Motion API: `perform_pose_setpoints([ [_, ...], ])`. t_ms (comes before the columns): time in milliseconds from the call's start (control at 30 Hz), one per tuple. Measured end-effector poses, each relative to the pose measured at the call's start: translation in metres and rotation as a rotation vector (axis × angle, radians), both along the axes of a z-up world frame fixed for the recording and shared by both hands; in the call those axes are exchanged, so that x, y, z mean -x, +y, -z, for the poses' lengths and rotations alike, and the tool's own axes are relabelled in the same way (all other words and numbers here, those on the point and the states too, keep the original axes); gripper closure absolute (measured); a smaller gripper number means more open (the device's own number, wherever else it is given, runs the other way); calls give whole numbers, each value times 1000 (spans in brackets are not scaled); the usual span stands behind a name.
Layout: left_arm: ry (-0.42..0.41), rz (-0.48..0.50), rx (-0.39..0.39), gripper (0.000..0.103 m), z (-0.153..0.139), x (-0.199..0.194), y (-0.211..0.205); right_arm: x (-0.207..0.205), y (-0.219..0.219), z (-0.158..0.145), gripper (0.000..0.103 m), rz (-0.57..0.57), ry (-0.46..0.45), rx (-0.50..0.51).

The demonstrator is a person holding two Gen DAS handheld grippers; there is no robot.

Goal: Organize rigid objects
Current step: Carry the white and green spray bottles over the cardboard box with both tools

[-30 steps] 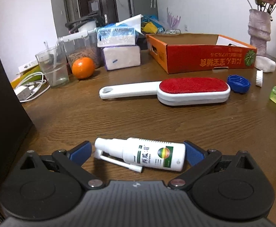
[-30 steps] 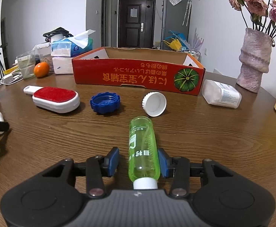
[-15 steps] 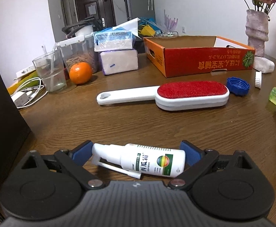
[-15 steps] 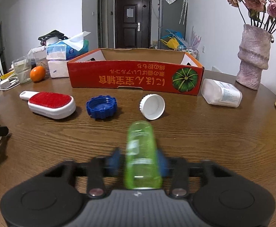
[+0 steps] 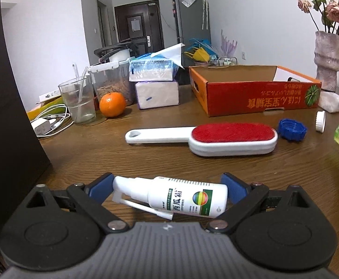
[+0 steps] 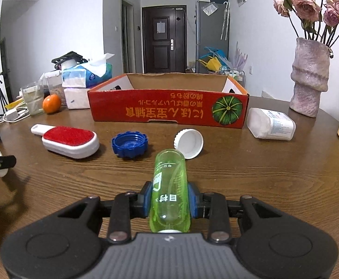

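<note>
My left gripper [image 5: 168, 187] is shut on a white spray bottle [image 5: 181, 196], held crosswise by its ends and raised above the wooden table [image 5: 146, 158]. My right gripper [image 6: 169, 198] is shut on a green bottle [image 6: 169, 190] that points forward and is lifted off the table. A red-and-white lint brush [image 5: 216, 137] [image 6: 69, 140], a blue cap [image 6: 129, 144] [image 5: 291, 130] and a white cap [image 6: 189, 143] [image 5: 320, 121] lie between the grippers and an open red cardboard box [image 6: 169, 112] [image 5: 257, 97].
A white bottle [image 6: 271, 126] lies right of the box, beside a vase with flowers [image 6: 309, 79]. At the back left stand tissue boxes [image 5: 154, 84], an orange [image 5: 112, 104], a glass [image 5: 79, 102], a food container [image 5: 109, 83] and a charger with cable [image 5: 46, 124].
Both grippers have lifted their bottles off the table and risen. The view of the room sits lower in both frames.
</note>
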State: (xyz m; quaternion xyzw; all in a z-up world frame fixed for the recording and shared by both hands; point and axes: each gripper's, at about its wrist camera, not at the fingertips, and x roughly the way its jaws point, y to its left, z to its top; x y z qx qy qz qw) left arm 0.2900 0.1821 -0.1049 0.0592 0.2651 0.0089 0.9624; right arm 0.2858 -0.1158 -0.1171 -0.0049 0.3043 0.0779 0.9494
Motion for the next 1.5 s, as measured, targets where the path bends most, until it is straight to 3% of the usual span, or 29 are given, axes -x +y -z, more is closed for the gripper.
perform_pose_setpoints([
  [900,-83,-97,151,4,-33,16,-98,18,-23,-42,73,-24,-114,-108],
  [1500,-157,-117,186,4,-67,-18,-143,-22,-48,-62,73,-5,-150,-110],
])
